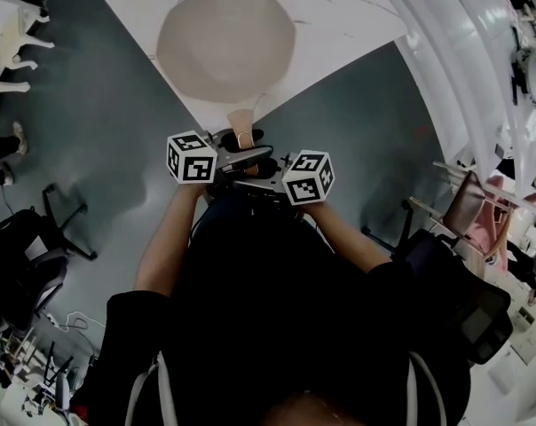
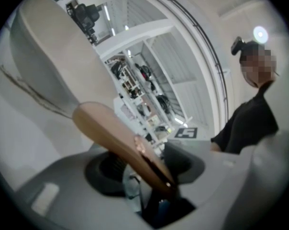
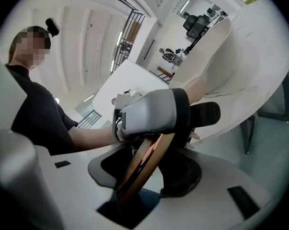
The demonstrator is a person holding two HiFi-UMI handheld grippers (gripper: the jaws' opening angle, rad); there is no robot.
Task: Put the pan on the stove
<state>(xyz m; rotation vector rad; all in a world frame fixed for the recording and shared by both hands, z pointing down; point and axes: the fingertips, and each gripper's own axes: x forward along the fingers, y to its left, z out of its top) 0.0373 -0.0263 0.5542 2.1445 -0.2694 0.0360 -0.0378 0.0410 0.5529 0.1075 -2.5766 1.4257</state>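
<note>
A cream pan (image 1: 225, 43) sits on the white table (image 1: 339, 25), its tan wooden handle (image 1: 242, 122) pointing back at me. My left gripper (image 1: 234, 149) and right gripper (image 1: 261, 174) meet from opposite sides at the handle's end. In the left gripper view the handle (image 2: 116, 133) runs down between the jaws of the left gripper (image 2: 149, 171), beside the pan's wall (image 2: 49, 56). In the right gripper view the handle (image 3: 144, 162) stands edge-on between the jaws of the right gripper (image 3: 147, 169), with a gap beside it. The left gripper (image 3: 149, 114) faces it. Neither pair of pads visibly presses on the handle.
Grey floor surrounds the table. Black office chairs (image 1: 37, 247) stand at my left and a dark chair (image 1: 463, 309) at my right. A white curved frame (image 1: 463, 69) runs along the right. Shelves with clutter (image 2: 139, 90) stand beyond the table.
</note>
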